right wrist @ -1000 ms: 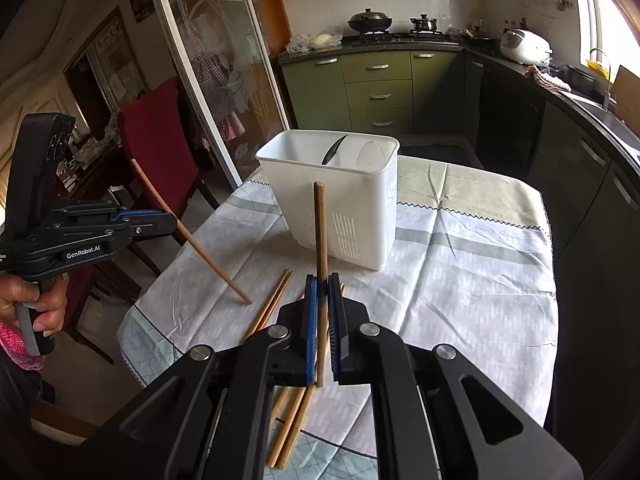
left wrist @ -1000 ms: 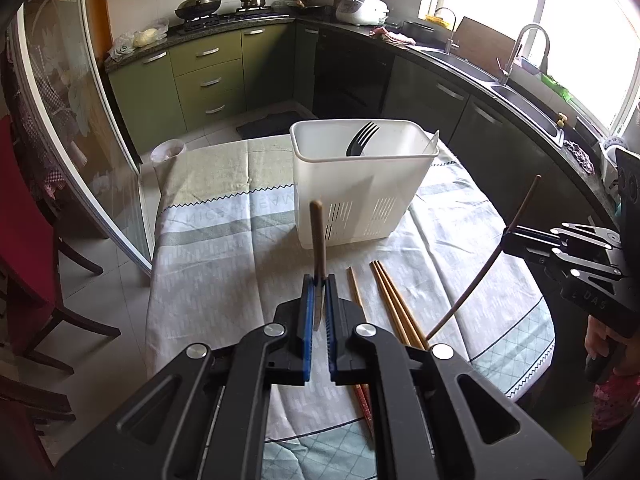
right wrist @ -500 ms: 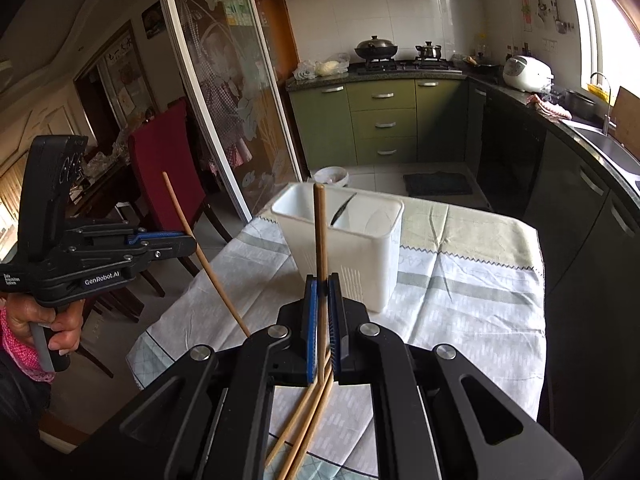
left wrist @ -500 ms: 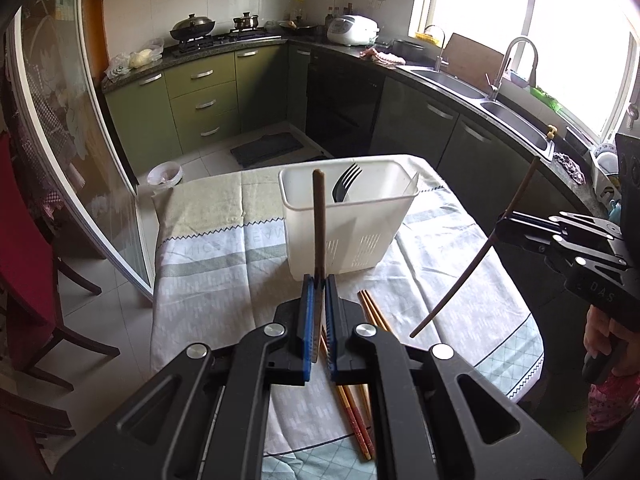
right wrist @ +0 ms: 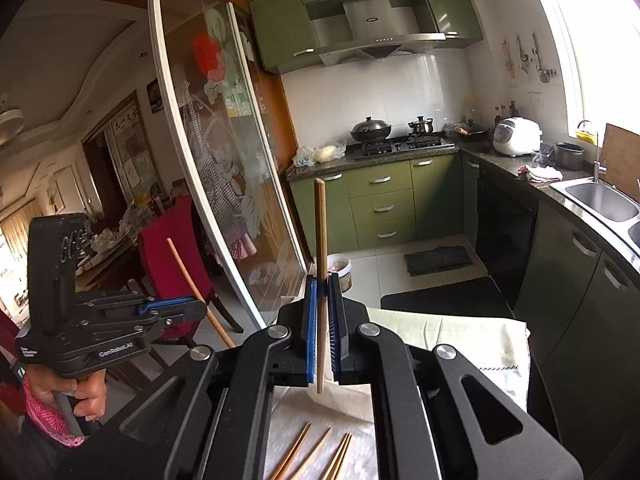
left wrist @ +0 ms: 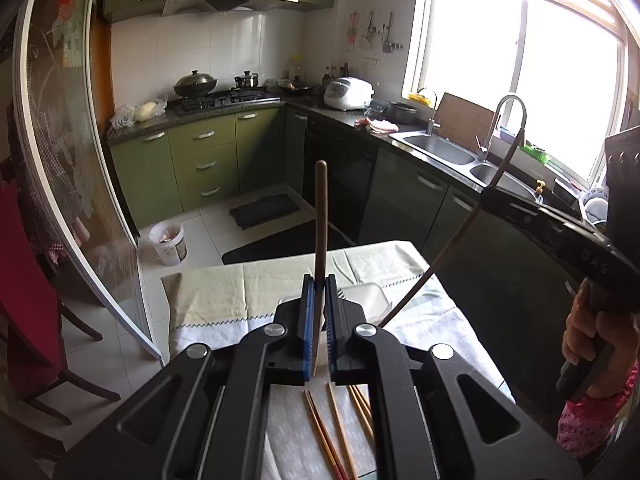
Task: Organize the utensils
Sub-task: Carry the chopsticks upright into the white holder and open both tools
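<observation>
My left gripper (left wrist: 319, 280) is shut on a wooden chopstick (left wrist: 321, 216) that stands upright between its blue pads. My right gripper (right wrist: 323, 280) is shut on another wooden chopstick (right wrist: 319, 240), also upright. Each gripper shows in the other's view, the right one (left wrist: 492, 196) with its slanted chopstick (left wrist: 448, 252), the left one (right wrist: 200, 306) with its own (right wrist: 188, 268). The white utensil holder (left wrist: 370, 298) is mostly hidden behind my left gripper; only part of its rim shows. Several chopsticks (left wrist: 340, 432) lie on the tablecloth below, also seen in the right wrist view (right wrist: 320, 456).
The table carries a pale patterned cloth (left wrist: 224, 292). A glass sliding door (left wrist: 60, 200) and a red chair (right wrist: 172, 248) are to the left. Green cabinets (left wrist: 208, 160), a dark counter with a sink (left wrist: 440, 148) and a small white bin (left wrist: 168, 240) on the floor lie beyond.
Both grippers have risen and tilted up with their chopsticks held. The holder has dropped low in both views and the kitchen walls now fill the frames.
</observation>
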Available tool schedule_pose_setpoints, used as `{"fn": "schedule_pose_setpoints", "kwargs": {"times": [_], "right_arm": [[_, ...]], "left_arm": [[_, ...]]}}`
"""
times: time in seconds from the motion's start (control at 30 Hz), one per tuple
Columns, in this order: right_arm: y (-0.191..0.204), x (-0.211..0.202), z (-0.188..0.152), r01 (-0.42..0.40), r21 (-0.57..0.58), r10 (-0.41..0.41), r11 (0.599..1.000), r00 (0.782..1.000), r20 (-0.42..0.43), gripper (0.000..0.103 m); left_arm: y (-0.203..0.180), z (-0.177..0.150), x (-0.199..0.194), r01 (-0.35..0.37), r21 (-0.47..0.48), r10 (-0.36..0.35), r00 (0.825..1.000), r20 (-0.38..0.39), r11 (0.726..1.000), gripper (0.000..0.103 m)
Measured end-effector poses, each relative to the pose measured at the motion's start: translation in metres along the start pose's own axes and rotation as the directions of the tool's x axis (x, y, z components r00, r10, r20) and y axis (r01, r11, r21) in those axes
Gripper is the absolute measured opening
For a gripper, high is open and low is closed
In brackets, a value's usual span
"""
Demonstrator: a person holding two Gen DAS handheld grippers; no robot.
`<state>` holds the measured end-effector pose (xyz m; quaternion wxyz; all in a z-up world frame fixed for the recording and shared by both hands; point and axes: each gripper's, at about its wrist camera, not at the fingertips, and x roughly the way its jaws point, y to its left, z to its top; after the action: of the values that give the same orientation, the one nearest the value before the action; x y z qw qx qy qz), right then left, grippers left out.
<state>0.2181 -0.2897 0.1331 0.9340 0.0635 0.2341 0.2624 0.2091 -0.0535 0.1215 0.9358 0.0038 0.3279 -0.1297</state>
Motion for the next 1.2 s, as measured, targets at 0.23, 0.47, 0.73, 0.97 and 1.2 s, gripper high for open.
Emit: {"fn": "schedule_pose_setpoints", "kwargs": {"times": [0.23, 0.47, 0.73, 0.97, 1.2], "right_arm": [[-0.017, 0.045, 0.011, 0.066, 0.025, -0.065, 0.998, 0.997, -0.036, 0.006], [-0.033, 0.094, -0.015, 0.108, 0.016, -0.105, 0.994, 0.987, -0.124, 0.006], [-0.035, 0.121, -0.056, 0.117, -0.011, -0.117, 0.993, 0.972, -0.205, 0.006], [-0.033, 0.127, -0.073, 0.108, -0.02, -0.11, 0.994, 0.966, -0.233, 0.007], [-0.025, 0.078, -0.081, 0.091, -0.019, -0.093, 0.996, 0.982, -0.161, 0.008]], "left_arm": [[-0.003, 0.034, 0.009, 0.003, 0.0, -0.003, 0.998, 0.066, 1.0, 0.006], [-0.006, 0.029, 0.055, -0.006, 0.018, 0.005, 0.999, 0.037, 1.0, 0.006], [-0.004, -0.01, 0.114, -0.028, 0.029, 0.031, 0.992, -0.121, 0.999, 0.006], [0.002, -0.029, 0.134, -0.045, 0.027, 0.049, 0.98, -0.192, 0.999, 0.006], [0.001, -0.045, 0.115, -0.03, -0.002, 0.029, 0.981, -0.194, 1.0, 0.031]]}}
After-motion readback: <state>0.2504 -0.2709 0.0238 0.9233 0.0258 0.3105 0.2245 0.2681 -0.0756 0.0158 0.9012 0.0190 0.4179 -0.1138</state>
